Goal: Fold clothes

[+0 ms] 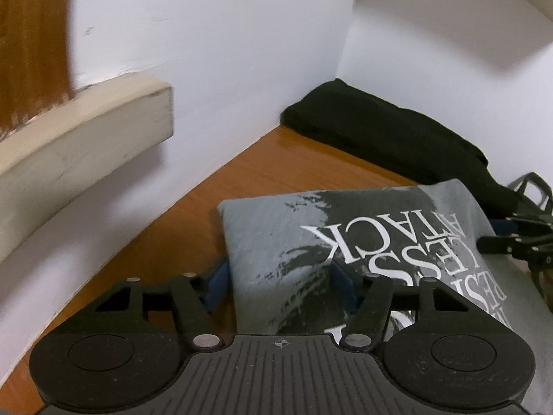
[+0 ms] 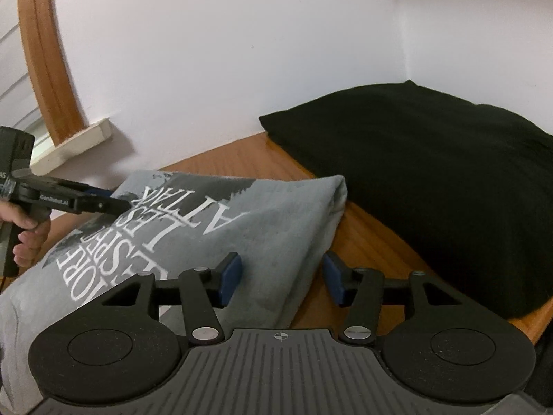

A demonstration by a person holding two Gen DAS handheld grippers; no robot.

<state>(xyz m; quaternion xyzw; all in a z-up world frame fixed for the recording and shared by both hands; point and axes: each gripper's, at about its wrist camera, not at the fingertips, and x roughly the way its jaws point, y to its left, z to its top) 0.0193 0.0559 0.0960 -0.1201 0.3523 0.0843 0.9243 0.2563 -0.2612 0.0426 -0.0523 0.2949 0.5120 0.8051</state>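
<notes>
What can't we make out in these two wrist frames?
- Grey printed T-shirt: near part hidden under each gripper body; the print is cut off in both views.
- Black folded garment: type unclear, no detail in the dark fabric.
- Right gripper: clipped by the left view's right edge.
- Hand: mostly outside the right view.

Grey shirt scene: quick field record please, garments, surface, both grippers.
grey shirt: folded, white lettering up, on wooden table
black garment: folded, behind grey shirt, in wall corner
left gripper: open, jaws either side of shirt's left edge, pads not pressing
right gripper: open, straddling shirt's right edge, pads clear of fabric
hand: on left gripper's handle
</notes>
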